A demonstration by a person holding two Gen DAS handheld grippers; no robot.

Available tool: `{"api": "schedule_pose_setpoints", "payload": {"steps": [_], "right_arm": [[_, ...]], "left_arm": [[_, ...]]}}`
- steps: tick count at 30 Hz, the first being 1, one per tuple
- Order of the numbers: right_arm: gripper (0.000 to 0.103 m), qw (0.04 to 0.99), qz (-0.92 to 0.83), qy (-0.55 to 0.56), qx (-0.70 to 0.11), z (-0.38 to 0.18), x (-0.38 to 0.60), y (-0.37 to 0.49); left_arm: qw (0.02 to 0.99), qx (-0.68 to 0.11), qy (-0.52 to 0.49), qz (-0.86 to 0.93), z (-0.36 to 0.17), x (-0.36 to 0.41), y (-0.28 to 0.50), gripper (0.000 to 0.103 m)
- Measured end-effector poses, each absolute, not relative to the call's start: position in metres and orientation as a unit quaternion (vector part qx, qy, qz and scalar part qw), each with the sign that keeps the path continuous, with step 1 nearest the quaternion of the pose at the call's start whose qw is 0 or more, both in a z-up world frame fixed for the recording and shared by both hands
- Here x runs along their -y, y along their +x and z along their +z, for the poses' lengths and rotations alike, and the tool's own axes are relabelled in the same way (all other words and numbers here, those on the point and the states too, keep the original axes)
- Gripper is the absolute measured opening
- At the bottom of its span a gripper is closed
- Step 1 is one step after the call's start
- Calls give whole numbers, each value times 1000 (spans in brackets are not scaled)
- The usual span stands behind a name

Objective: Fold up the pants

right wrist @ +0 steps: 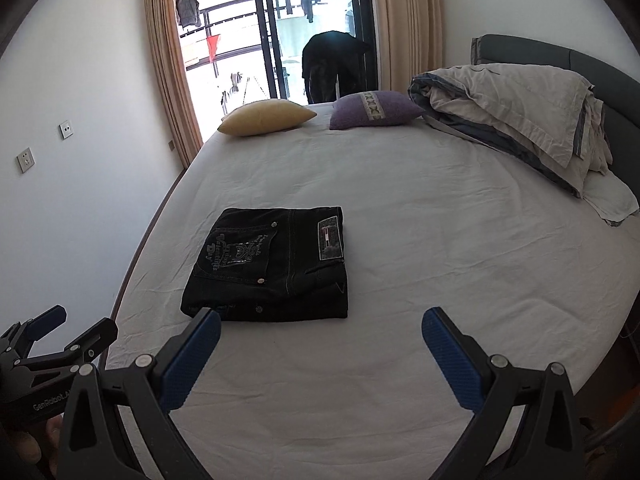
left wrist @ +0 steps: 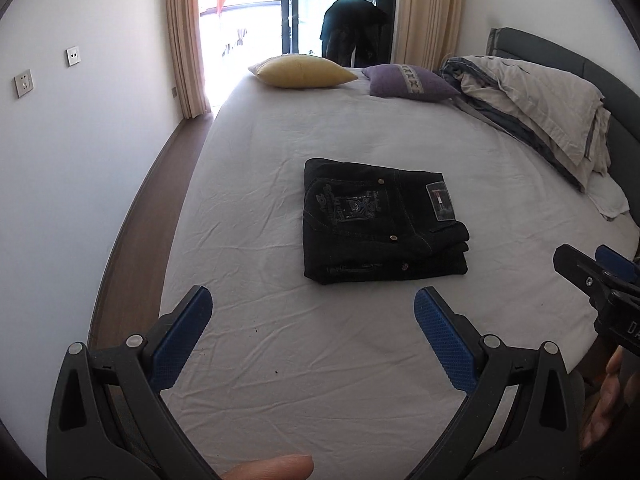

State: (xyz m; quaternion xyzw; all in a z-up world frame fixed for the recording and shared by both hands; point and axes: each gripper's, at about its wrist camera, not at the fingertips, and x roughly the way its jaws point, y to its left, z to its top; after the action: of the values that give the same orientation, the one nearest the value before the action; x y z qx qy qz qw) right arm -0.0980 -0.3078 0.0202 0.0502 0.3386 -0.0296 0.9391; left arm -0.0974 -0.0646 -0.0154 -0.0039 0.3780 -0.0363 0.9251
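Note:
A pair of black jeans (left wrist: 380,224) lies folded into a compact rectangle on the white bed sheet (left wrist: 320,360), back pocket and label patch facing up. It also shows in the right wrist view (right wrist: 272,264). My left gripper (left wrist: 312,300) is open and empty, held above the sheet just short of the jeans. My right gripper (right wrist: 320,320) is open and empty, near the jeans' front right corner. The right gripper's side shows in the left wrist view (left wrist: 592,280), and the left gripper shows at the lower left of the right wrist view (right wrist: 52,340).
A yellow pillow (left wrist: 300,70) and a purple pillow (left wrist: 408,82) lie at the far end. A rumpled duvet (left wrist: 540,108) is piled by the grey headboard (left wrist: 600,68). A white wall and floor strip run along the left. A person bends at the balcony door (left wrist: 352,28).

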Motion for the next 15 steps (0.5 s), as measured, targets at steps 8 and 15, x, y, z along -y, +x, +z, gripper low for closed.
{"api": "schedule_pose_setpoints", "payload": {"steps": [8, 15], "right_arm": [[103, 935, -22, 45, -352, 13, 302, -95], [103, 932, -17, 42, -360, 9, 299, -92]], "left_arm": [[920, -390, -4, -32, -22, 65, -93, 103], [918, -396, -3, -32, -27, 67, -89, 103]]}}
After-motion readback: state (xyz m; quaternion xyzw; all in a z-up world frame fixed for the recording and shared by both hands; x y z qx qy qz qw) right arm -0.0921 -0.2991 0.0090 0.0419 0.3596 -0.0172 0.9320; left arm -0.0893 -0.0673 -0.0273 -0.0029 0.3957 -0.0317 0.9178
